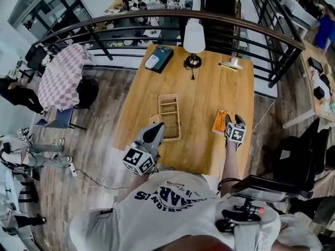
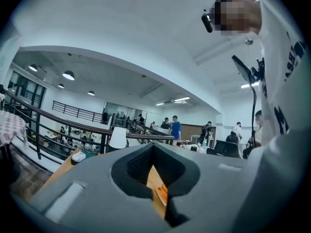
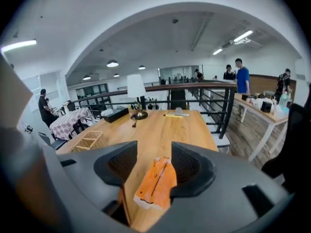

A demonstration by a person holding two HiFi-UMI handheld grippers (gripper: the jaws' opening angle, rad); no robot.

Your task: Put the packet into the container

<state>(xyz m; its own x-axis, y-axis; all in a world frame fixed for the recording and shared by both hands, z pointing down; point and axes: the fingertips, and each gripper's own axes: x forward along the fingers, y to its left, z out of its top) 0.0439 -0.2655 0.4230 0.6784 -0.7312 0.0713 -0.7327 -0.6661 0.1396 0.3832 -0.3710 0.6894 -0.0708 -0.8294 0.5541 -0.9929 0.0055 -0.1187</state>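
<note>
The thin orange plastic packet [image 3: 156, 182] lies flat on the light wooden table [image 1: 201, 88] between the right gripper's [image 1: 234, 120] spread jaws, unpinched. It is likely light, limp and slick, best nipped across its narrow middle. The left gripper [image 1: 156, 129] is pressed together, empty. The divided woven wicker basket [image 1: 169, 114] seems empty

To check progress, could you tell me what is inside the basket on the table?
The basket shows only bare compartments; the orange packet lies outside it. The left gripper covers its near corner.
</note>
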